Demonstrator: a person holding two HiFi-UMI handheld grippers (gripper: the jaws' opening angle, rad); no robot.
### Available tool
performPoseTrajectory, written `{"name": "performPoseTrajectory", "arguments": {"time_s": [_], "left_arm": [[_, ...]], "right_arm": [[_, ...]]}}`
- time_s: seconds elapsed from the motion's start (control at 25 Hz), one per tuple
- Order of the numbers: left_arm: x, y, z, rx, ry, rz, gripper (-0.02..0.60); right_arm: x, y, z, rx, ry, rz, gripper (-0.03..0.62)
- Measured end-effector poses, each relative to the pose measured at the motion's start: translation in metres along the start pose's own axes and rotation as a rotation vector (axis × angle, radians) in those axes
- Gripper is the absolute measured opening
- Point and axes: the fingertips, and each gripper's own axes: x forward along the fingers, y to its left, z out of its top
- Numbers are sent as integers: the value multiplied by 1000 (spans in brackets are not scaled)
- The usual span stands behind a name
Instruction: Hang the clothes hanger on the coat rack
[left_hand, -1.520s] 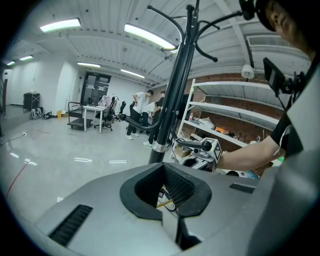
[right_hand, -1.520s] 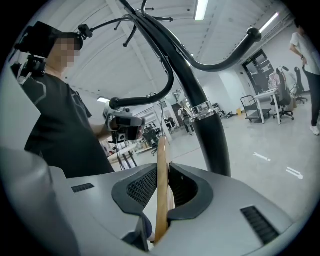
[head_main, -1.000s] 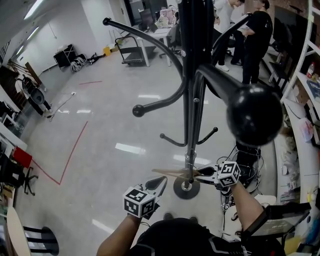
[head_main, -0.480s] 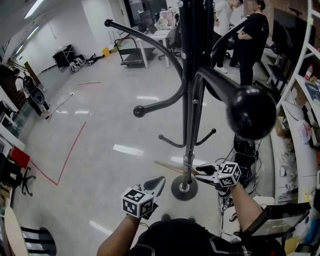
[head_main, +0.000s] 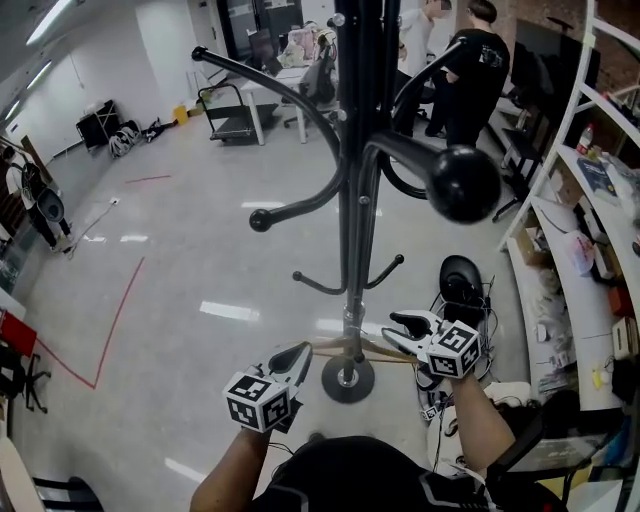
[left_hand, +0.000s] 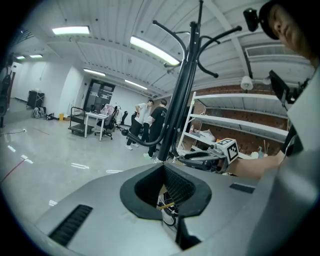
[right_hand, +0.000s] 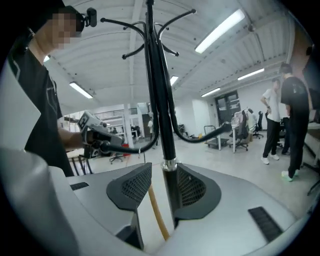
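Head view: clothes hanger (head_main: 375, 350) not hung yet, low beside the coat rack (head_main: 357, 230) pole, well below its curved arms; long axis lies across the picture, running from left gripper (head_main: 298, 352) to right gripper (head_main: 390, 329); hook direction unclear; left to do, by my reading: raise it and catch the hook over an arm. Left gripper view: jaws nearly together on a sliver of tan wood, looks like a pinch on the hanger's end. Right gripper view: jaws have just been opening, now wide apart; wooden bar and rack pole both between them, pads not pressing.
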Motion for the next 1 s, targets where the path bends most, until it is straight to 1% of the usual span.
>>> {"name": "performPoseTrajectory", "arguments": {"time_s": [0.16,0.2,0.28,0.32,0.4,0.48,0.56,0.64,0.72,0.8,0.88,0.96,1.0], "left_arm": [[-1,0,13,0,-44,-4,2],[-1,-1,16,-1,-53,-6,2],[-2,-3,20,-8,-72,-11,2],[-3,-5,22,-13,-81,-13,2],[-6,-8,26,-22,-103,-14,2],[-8,-15,33,-23,-137,-31,2],[-9,-27,40,-16,-171,-66,0],[-9,-36,43,9,-175,-78,0],[-10,-44,44,33,-167,-73,0],[-12,-52,45,37,-166,-75,0],[-16,-60,46,38,-166,-79,0],[-21,-67,45,43,-167,-83,0],[-24,-70,45,44,-171,-82,0]], "right_arm": [[-18,15,42,-24,-59,-134,155],[-22,17,48,-16,-71,-173,140],[-31,21,59,27,-94,-245,41],[-35,24,62,51,-104,-273,23],[-43,31,67,81,-128,-303,9],[-49,38,72,90,-146,-304,8],[-56,44,74,86,-148,-305,8],[-63,49,74,70,-142,-312,7],[-68,51,74,56,-143,-316,6],[-74,53,74,51,-142,-312,6],[-79,59,77,46,-161,-284,6],[-82,69,80,30,-196,-235,6],[-84,72,79,23,-193,-224,8]]}}
